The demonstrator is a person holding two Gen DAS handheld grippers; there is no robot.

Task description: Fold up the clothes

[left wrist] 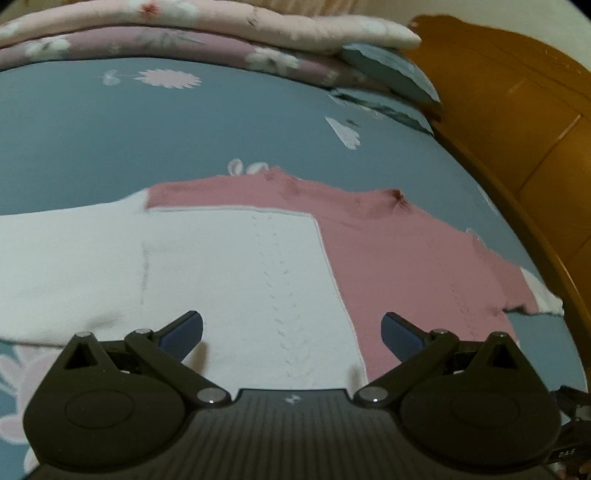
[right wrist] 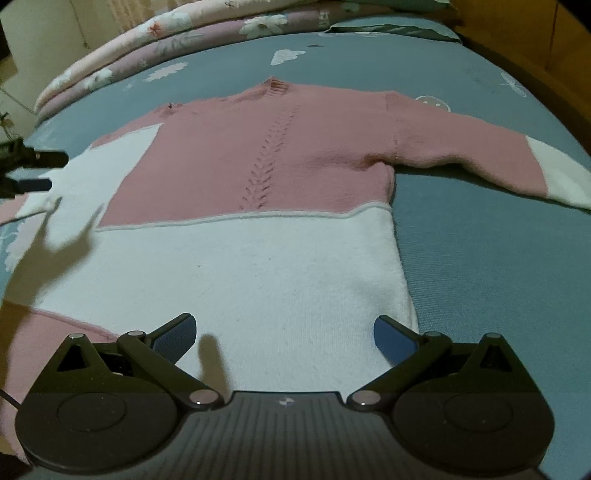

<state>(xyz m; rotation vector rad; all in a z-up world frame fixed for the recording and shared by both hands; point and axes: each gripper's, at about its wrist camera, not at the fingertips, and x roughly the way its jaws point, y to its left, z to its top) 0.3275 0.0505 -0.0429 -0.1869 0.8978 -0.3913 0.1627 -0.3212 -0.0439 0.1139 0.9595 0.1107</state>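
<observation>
Bed w/ a blue-grey sheet printed w/ white flowers and clouds [right wrist: 480, 258]; orange-brown wooden headboard [left wrist: 517, 129] along the right edge of the left wrist view. Folded pink floral quilts [left wrist: 184, 33] stacked at 12 o'clock, w/ a blue-grey pillow [left wrist: 388, 70] tucked beside them. No containers in either view.

Pink-and-white knitted sweater w/ a cable stitch down the middle [right wrist: 240, 221] lies flat on the sheet, front up. In the right wrist view the collar sits at 12 o'clock, white hem band nearest the camera, and one sleeve runs out to 3 o'clock, ending in a white cuff.

Right gripper [right wrist: 284, 336] has its jaws spread wide over the white hem; the hem's right-hand corner sits just by the 3 o'clock fingertip. Whether it touches the cloth can't be told.

Left gripper [left wrist: 291, 334] also gapes wide, above the white part of the sweater [left wrist: 240, 277], pink part off toward 2 o'clock. It shows at 9 o'clock in the right wrist view too.
</observation>
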